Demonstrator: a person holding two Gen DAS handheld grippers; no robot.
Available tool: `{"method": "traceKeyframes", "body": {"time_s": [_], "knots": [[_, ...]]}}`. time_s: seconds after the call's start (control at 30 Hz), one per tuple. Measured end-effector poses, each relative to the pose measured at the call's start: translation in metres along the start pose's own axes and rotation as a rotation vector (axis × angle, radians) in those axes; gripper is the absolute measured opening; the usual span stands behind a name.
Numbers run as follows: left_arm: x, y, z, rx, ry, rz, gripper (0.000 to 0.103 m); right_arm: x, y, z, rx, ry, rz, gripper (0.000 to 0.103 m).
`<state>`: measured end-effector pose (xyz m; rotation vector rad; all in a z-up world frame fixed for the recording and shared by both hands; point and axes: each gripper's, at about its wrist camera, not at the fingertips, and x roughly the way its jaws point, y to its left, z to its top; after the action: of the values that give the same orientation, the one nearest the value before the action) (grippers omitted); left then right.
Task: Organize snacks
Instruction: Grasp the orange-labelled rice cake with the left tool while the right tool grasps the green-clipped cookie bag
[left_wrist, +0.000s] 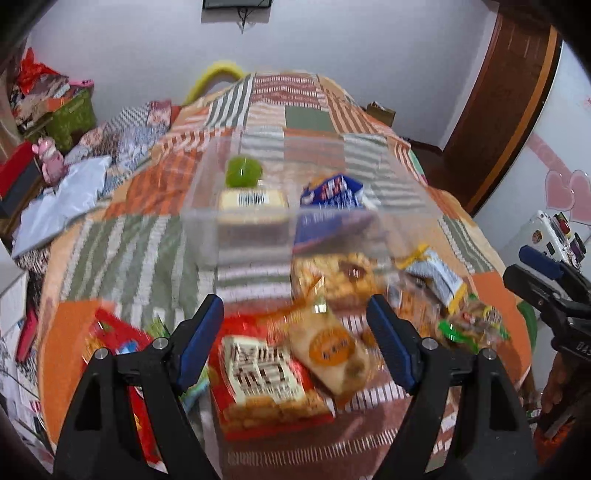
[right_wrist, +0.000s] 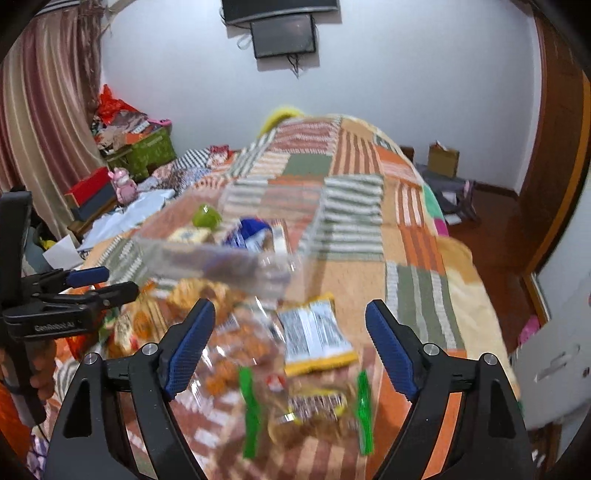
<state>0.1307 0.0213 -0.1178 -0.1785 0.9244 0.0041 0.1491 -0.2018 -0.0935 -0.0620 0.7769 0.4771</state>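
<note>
A clear plastic box (left_wrist: 258, 229) sits on the patchwork bedspread (left_wrist: 147, 240); inside are a green round item (left_wrist: 243, 171), a yellow barcoded pack (left_wrist: 253, 201) and a blue packet (left_wrist: 332, 195). In front lie loose snacks: a red cracker pack (left_wrist: 266, 380), an orange-labelled bun packet (left_wrist: 328, 350), a yellow-edged white packet (right_wrist: 314, 336) and a green-ended clear packet (right_wrist: 306, 410). My left gripper (left_wrist: 295, 343) is open above the red pack and bun. My right gripper (right_wrist: 290, 347) is open above the green-ended packet. The box also shows in the right wrist view (right_wrist: 221, 254).
A red snack bag (left_wrist: 118, 339) lies at the left bed edge. Bedding, a green basket (left_wrist: 74, 118) and a pink toy (left_wrist: 51, 162) crowd the left side. A wooden door (right_wrist: 554, 147) and floor lie right. The far bedspread (right_wrist: 351, 166) stretches beyond the box.
</note>
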Motion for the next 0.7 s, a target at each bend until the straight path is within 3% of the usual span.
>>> {"method": "traceKeyframes", "body": {"time_s": [0.4,0.57,0.7], "knots": [[0.028,-0.010,-0.023,-0.028,0.060,0.002,0.079,0.027,-0.016,-0.049,0.055,0.161,0.026,0.085],[0.034,-0.019,-0.020,-0.026,0.054,-0.016,0.079,0.029,-0.017,-0.058,0.065,0.171,0.047,0.095],[0.039,-0.029,-0.020,0.001,0.045,-0.003,0.065,0.032,-0.018,-0.062,0.062,0.192,0.061,0.097]]}}
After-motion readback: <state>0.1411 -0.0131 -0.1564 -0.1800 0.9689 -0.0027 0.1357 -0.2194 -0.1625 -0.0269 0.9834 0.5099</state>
